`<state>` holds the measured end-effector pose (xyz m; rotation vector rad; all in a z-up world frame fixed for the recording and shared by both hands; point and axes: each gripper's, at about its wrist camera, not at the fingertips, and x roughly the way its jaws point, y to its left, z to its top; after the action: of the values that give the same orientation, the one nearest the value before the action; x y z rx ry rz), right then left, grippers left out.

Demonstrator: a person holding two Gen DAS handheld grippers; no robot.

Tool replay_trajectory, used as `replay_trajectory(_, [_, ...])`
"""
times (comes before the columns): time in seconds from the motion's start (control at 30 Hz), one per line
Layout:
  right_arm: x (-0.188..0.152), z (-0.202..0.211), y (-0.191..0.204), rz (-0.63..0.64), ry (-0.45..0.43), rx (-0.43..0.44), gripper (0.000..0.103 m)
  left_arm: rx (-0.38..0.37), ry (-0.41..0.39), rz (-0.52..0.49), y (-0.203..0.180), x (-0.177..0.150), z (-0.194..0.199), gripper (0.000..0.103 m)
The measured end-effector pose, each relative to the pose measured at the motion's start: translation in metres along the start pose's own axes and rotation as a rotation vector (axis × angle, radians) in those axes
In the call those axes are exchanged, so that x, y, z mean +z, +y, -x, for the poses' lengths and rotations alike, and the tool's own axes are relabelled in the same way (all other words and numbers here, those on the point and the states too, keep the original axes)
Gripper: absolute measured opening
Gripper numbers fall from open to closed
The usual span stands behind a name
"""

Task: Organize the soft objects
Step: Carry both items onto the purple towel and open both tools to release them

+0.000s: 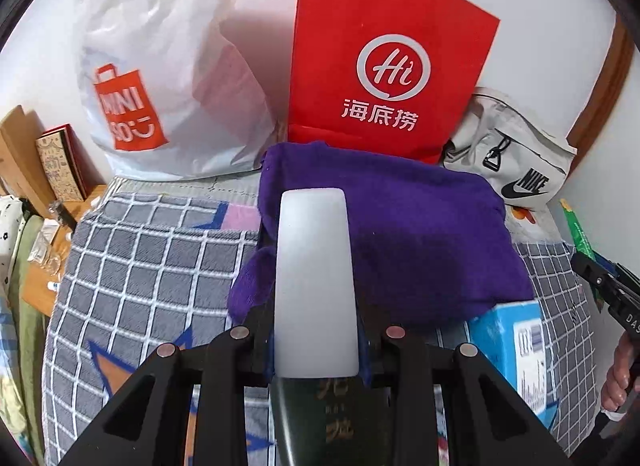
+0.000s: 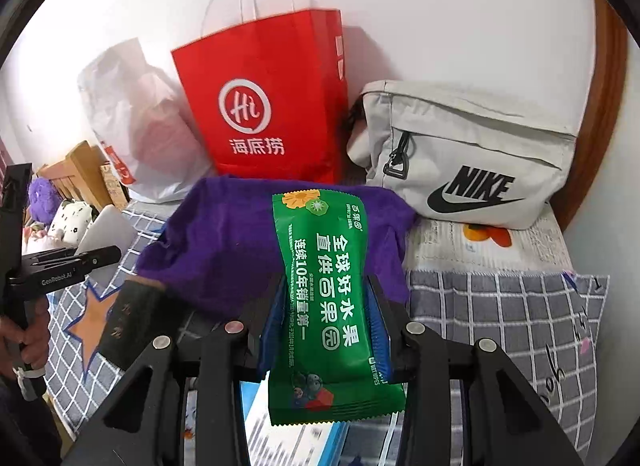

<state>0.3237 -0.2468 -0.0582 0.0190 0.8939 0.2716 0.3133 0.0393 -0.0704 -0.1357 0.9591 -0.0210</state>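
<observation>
Left gripper (image 1: pixel 316 294): my fingers pinch a dark tube with a frosted white cap (image 1: pixel 316 282), pointing toward the purple cloth.
Right gripper (image 2: pixel 326 318): my blue pads clamp a green wet-wipes packet (image 2: pixel 324 306).
Purple cloth (image 1: pixel 400 234): lies on the checked bedspread (image 1: pixel 152 266), touching the red paper bag (image 1: pixel 384 61).
Grey bag (image 2: pixel 464 157): right of the red bag.

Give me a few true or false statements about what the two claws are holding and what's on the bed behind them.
1. The right claw grips a green wipes pack. True.
2. The left claw is empty. False: it grips a dark tube with a white cap.
3. The purple cloth lies before the red bag. True.
4. The grey Nike bag is left of the red bag. False: it is right.
</observation>
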Motion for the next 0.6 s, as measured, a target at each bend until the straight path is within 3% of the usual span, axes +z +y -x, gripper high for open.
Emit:
replay_trajectory(0.27, [0.016, -0.050, -0.007, 0.029, 0.045, 0.020, 0.039, -0.009, 0.042, -0.003, -0.004, 0.028, -0.045, 0.028])
replay_trajectory(0.6, [0.027, -0.082, -0.010, 0.028, 0.069, 0.029, 0.039, -0.016, 0.089, -0.006, -0.001, 0.058, -0.088, 0.028])
